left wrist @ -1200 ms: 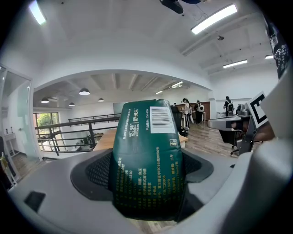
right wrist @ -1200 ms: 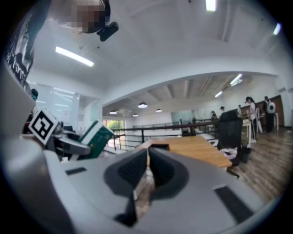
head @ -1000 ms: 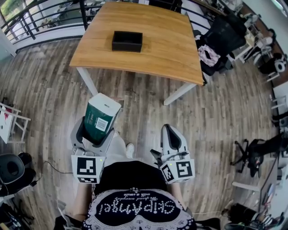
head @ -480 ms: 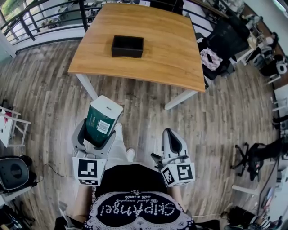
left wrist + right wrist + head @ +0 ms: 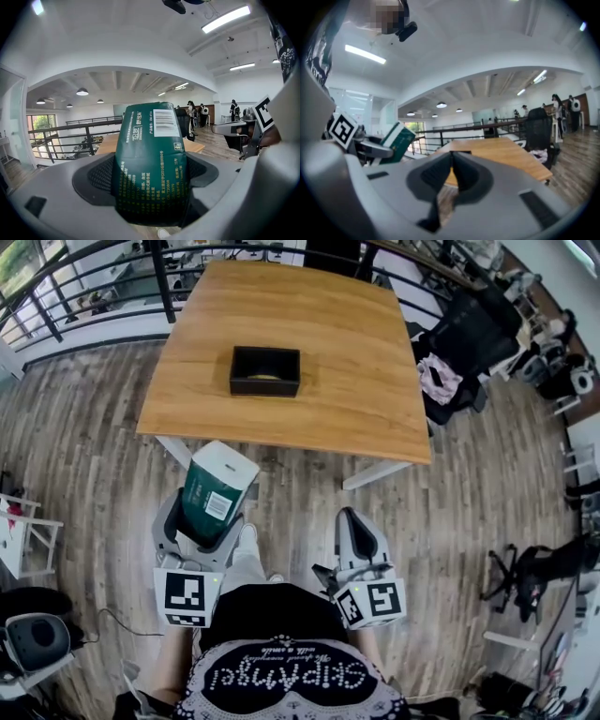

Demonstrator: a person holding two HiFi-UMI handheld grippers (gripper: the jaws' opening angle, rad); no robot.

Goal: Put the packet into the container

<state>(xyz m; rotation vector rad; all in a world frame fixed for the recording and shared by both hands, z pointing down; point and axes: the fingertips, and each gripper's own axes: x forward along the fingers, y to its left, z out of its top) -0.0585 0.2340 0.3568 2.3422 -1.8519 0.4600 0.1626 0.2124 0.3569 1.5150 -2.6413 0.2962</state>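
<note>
Packet (image 5: 216, 491) — nearer container (image 5: 265, 387) now

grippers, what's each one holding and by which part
The left gripper grips the green packet by its near end, with the barcode end sticking out. The right gripper is shut and holds nothing.

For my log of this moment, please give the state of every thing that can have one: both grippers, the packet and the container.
Dark green packet with a white top: clamped, not yet in the container.
Left gripper: shut on the packet.
Right gripper: shut, empty.
Black rectangular container: open on top, standing on the light wooden table.
</note>
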